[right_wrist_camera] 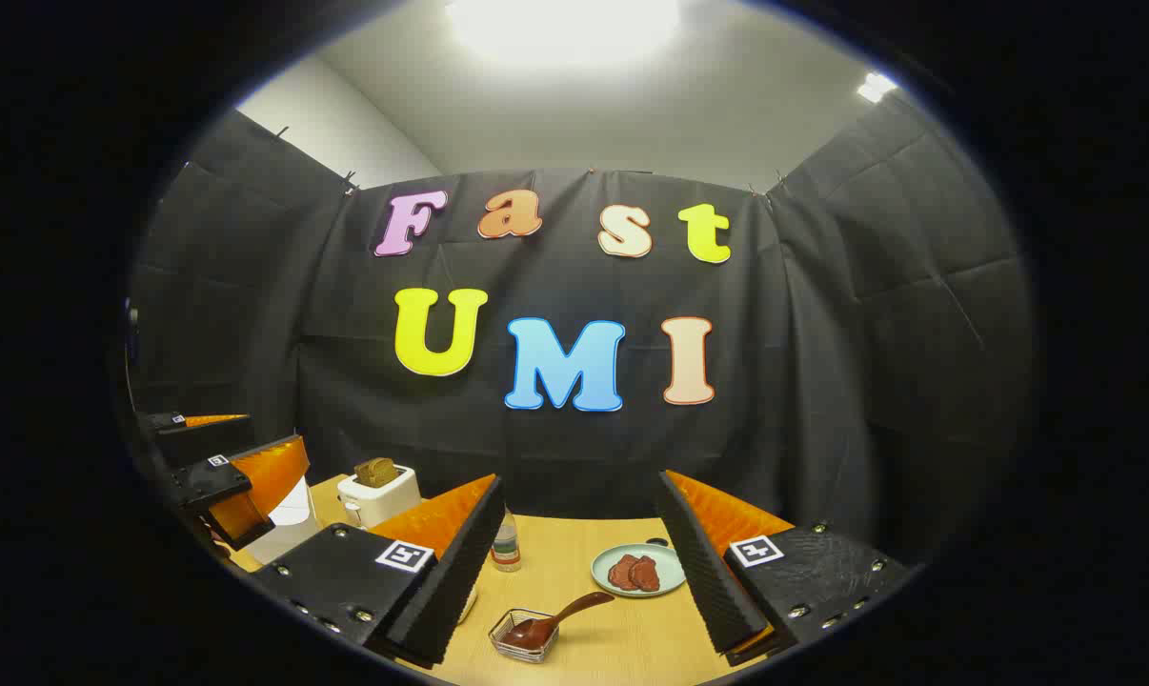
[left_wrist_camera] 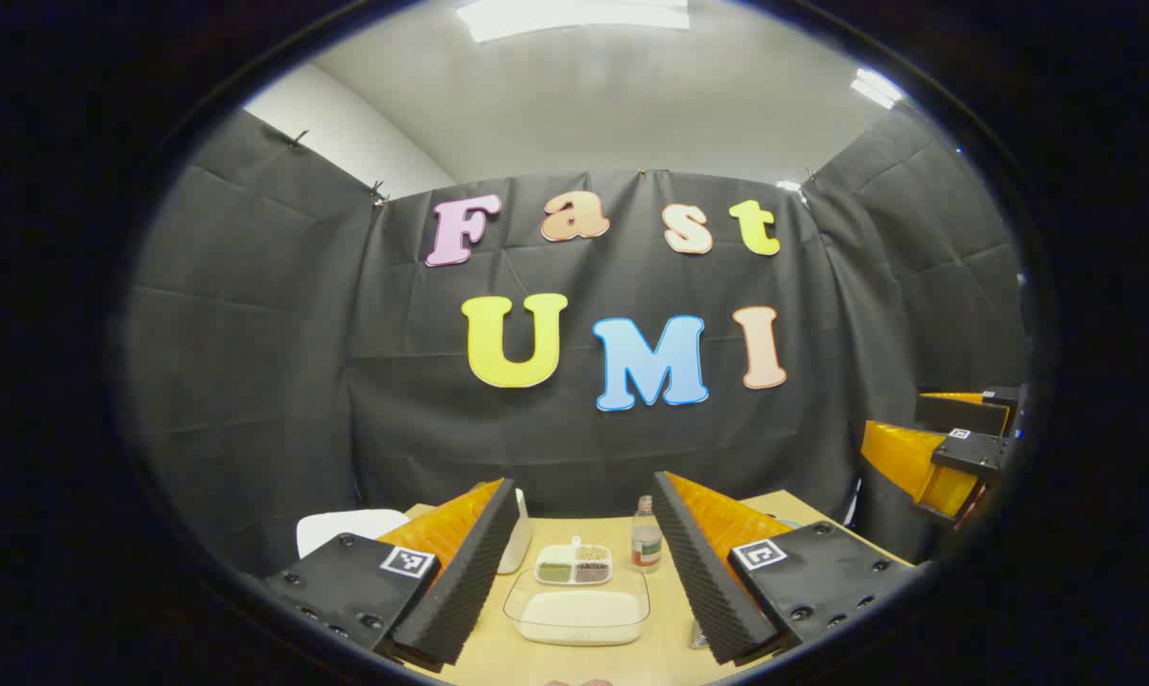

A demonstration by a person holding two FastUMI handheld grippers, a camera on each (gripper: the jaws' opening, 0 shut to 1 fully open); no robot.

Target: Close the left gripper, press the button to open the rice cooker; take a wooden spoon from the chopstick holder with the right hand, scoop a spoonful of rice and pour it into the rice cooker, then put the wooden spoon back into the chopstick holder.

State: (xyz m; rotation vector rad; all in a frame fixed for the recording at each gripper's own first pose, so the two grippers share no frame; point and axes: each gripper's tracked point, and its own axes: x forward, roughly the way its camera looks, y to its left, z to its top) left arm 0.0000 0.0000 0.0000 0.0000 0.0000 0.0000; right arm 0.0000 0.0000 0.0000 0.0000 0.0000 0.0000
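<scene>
Hovering above the surface [right_wrist_camera: 622, 638] with fingers spread wide, both the left gripper [left_wrist_camera: 584, 562] and right gripper [right_wrist_camera: 579, 562] held nothing, wooden spoon [right_wrist_camera: 557, 617] resting in its wire holder [right_wrist_camera: 522, 636] below.

At the bottom of the left gripper view, the left gripper [left_wrist_camera: 582, 572] holds its two ridged fingers wide apart above a pale wooden table [left_wrist_camera: 670, 638]. Low in the centre, between the fingers, sits a clear rectangular plastic container of white rice [left_wrist_camera: 579, 612]. Just behind it lies a small white divided dish with green, tan and dark grains [left_wrist_camera: 574, 564]. To its right stands a small clear bottle with a red-and-green label [left_wrist_camera: 645, 535]. At the right edge of the frame, the other gripper [left_wrist_camera: 956, 448] hangs above table level.
</scene>
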